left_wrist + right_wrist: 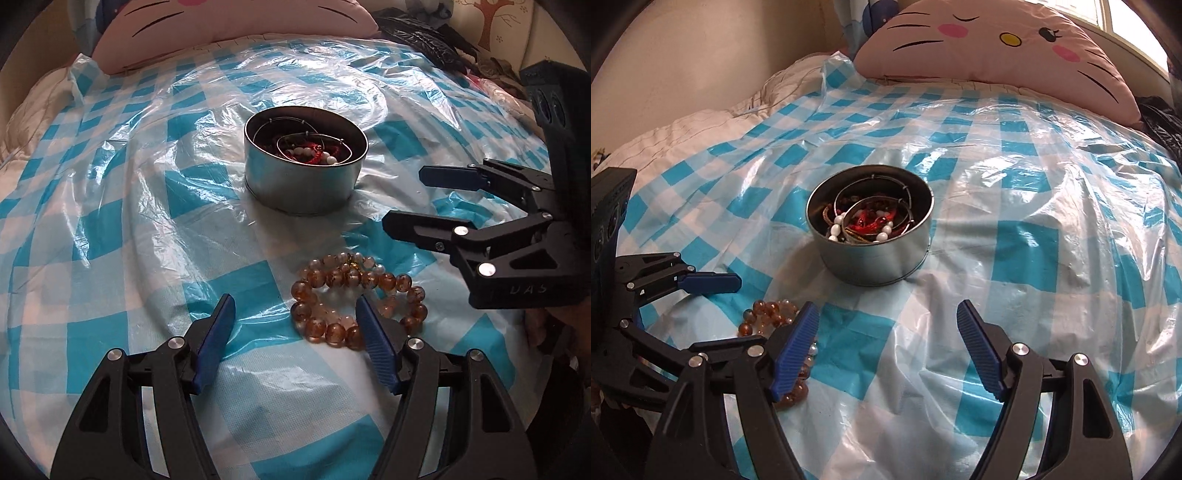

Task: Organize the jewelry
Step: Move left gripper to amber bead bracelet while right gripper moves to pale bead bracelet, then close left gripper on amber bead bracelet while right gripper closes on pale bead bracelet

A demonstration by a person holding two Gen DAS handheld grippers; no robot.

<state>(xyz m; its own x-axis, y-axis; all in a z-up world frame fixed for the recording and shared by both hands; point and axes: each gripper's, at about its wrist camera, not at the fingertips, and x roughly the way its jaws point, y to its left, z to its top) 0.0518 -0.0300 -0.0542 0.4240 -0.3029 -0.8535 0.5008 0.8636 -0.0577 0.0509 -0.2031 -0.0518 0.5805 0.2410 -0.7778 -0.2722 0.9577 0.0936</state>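
Note:
Amber bead bracelets [354, 299] lie in a heap on the blue-checked plastic sheet. My left gripper [295, 310] is open and low over the sheet; its right finger rests at the heap's near edge, the beads mostly outside the jaws. A round metal tin [303, 184] behind holds wire hoops, red and white beads. My right gripper [402, 195] is open to the right of the tin, empty. In the right wrist view the right gripper [886, 314] hovers open before the tin [871, 254]; the beads [768, 317] and the left gripper [713, 314] sit at left.
A pink cat-face cushion [997, 48] lies at the far end of the bed. Dark clothes [436, 40] are piled at the back right. A white quilt [683, 125] edges the sheet on the left, by a wall.

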